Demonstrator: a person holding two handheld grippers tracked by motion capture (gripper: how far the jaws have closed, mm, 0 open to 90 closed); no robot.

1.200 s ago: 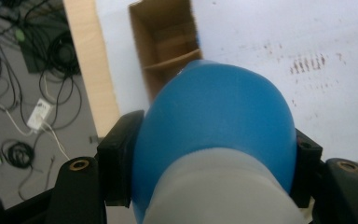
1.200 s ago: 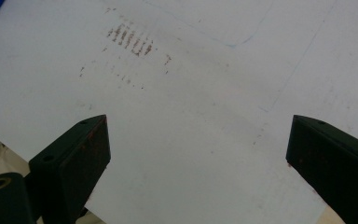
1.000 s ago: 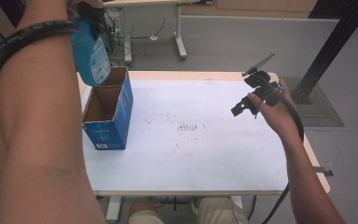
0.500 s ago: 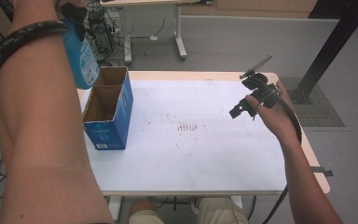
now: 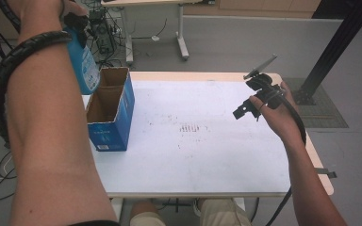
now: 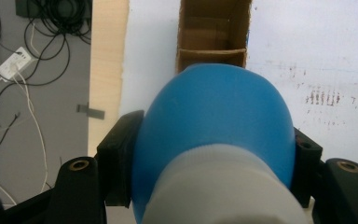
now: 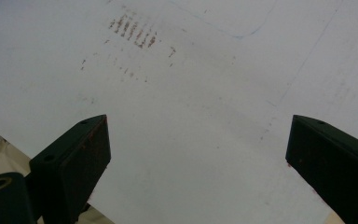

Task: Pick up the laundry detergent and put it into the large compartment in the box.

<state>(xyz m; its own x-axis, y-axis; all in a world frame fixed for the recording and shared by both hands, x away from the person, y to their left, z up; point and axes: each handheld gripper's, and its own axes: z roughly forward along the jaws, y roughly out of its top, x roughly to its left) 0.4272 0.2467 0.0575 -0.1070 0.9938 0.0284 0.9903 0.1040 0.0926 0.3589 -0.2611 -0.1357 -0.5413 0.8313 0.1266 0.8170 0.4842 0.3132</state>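
1. Since the earlier high view, the left hand-held gripper (image 5: 78,21) has carried the blue bottle (image 5: 86,66) back toward the far-left corner of the surface (image 5: 207,160); the bottle now hangs upright past the far end of the open cardboard box (image 5: 111,110), where earlier it sat lower and nearer the box's middle. The right hand-held gripper (image 5: 245,110) has kept its place.

2. Step in hand, as I judge it: bringing the bottle over the box so that it can be lowered inside. The box stands open-topped at the left edge of the surface, with a cardboard divider across it.

3. Grip: in the left gripper view the two black jaws press on either side of the bottle (image 6: 214,135) just below its white neck, so the left hand-held gripper (image 6: 214,149) is clamped firmly on it. The bottle's blue body points down, away from the camera, with the box (image 6: 214,32) showing beyond it.

4. Position: the bottle is in the air, above and slightly beyond the box's far compartment, touching neither the box nor the surface.

5. Next move: it likely calls for lining the bottle's base up with one compartment, clear of the divider and walls, then a straight descent before releasing.

6. The right hand-held gripper (image 7: 196,154) is wide open and empty, hovering over bare surface (image 7: 191,93) well apart from the box.
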